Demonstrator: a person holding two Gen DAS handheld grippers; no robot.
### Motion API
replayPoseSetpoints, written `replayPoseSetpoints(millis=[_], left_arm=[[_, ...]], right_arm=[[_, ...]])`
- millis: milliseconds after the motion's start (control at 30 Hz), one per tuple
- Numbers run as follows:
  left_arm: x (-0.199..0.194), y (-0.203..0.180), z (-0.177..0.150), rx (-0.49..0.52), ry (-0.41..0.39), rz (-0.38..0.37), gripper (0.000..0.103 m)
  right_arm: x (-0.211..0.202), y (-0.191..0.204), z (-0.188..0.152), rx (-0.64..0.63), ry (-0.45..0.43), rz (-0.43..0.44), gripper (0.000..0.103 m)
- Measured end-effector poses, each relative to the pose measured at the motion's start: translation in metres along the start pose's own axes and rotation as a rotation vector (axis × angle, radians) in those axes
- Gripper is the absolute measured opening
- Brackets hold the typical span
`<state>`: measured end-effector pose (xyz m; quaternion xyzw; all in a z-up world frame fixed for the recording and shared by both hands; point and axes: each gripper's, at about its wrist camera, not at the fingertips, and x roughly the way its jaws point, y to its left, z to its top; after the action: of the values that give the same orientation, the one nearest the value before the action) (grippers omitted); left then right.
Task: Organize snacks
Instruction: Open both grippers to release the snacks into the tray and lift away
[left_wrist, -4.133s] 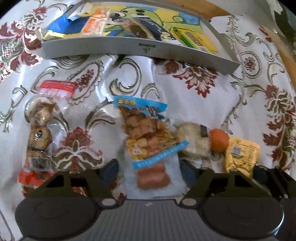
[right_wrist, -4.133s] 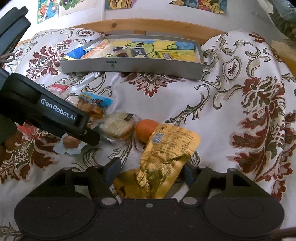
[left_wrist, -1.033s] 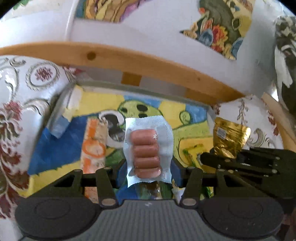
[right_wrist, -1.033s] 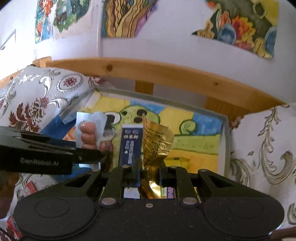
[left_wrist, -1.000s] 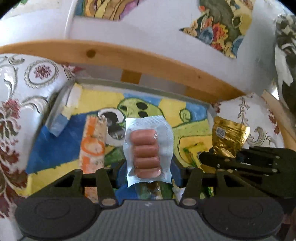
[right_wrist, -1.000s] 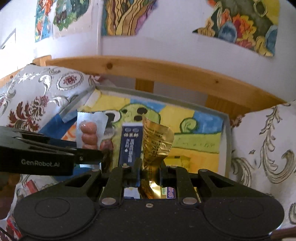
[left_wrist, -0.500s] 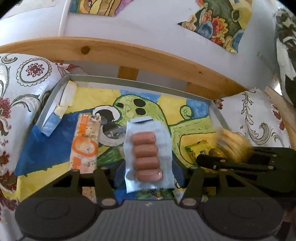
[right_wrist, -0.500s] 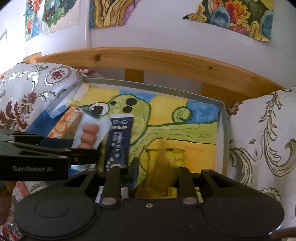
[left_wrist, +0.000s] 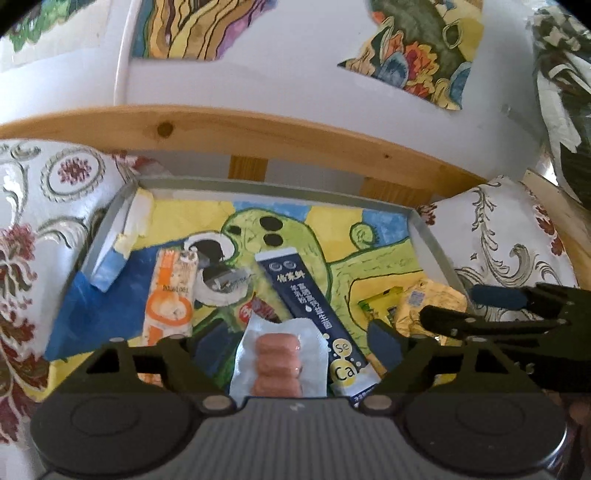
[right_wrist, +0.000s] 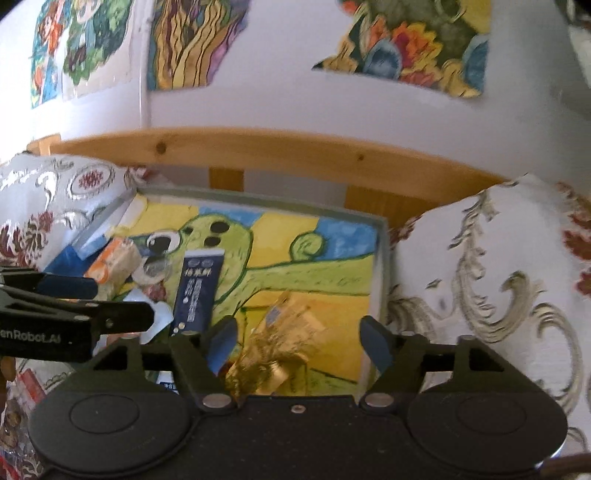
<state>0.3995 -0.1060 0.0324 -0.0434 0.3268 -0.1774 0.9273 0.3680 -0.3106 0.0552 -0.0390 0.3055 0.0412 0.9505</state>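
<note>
Tray (left_wrist: 424, 225) lies ahead of both grippers, wooden rail (left_wrist: 295, 136) behind it. Sausage pack (left_wrist: 279, 363) between left gripper (left_wrist: 291, 345) fingers, stick pack (left_wrist: 306, 306) just right of it. Foil pouch (right_wrist: 280, 347) between right gripper (right_wrist: 295, 341) fingers, in tray.

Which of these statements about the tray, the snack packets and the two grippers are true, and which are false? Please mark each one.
1. Both grippers are open. True: the left gripper and the right gripper have their jaws spread wide.
2. The sausage pack lies between the left gripper's fingers. True.
3. The gold pouch lies on the tablecloth outside the tray. False: it is inside the tray, at its right side.
4. The dark blue packet is clamped by the right gripper. False: it lies loose in the tray.
</note>
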Motion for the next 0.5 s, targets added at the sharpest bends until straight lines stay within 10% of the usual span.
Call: replayPoseSetpoints(millis=[500], left_arm=[[-0.075,-0.008,-0.007,-0.026,-0.13,0.139,0.103]], right_arm=[[-0.084,0.002,0.0,-0.017,-0.171,-0.044,0.102]])
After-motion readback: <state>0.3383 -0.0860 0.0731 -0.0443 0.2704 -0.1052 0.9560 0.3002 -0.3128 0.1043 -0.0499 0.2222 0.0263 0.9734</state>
